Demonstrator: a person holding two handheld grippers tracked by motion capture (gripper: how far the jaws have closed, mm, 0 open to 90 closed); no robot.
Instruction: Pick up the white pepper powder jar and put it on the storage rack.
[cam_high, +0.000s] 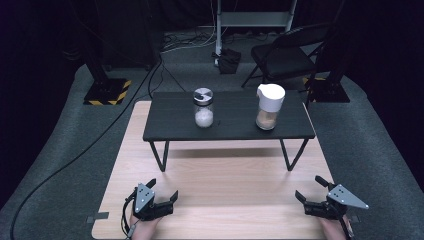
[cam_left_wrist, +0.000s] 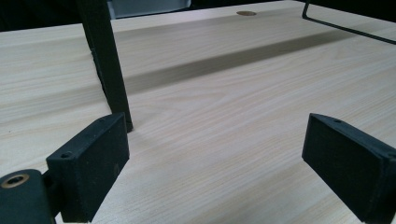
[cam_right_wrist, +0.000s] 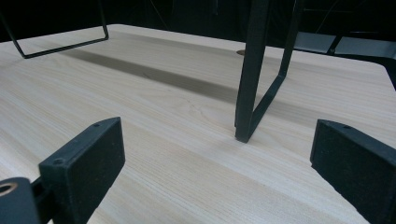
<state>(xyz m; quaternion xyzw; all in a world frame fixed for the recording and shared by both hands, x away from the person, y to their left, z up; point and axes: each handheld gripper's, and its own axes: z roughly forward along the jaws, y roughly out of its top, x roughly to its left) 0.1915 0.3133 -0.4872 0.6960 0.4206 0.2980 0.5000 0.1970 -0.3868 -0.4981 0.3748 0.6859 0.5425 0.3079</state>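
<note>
On a small black raised table stand two containers. One is a glass jar with a dark lid and white grains inside. The other is a white-lidded jug holding a tan powder. My left gripper rests low on the light wooden board near its front left, jaws wide open and empty. My right gripper sits at the front right, also open and empty. In the left gripper view my gripper faces a black table leg. The right gripper faces another leg.
A black folding chair stands behind the small table. Dark stands with yellow-striped bases sit on the grey carpet at both sides. Cables trail over the floor at the left.
</note>
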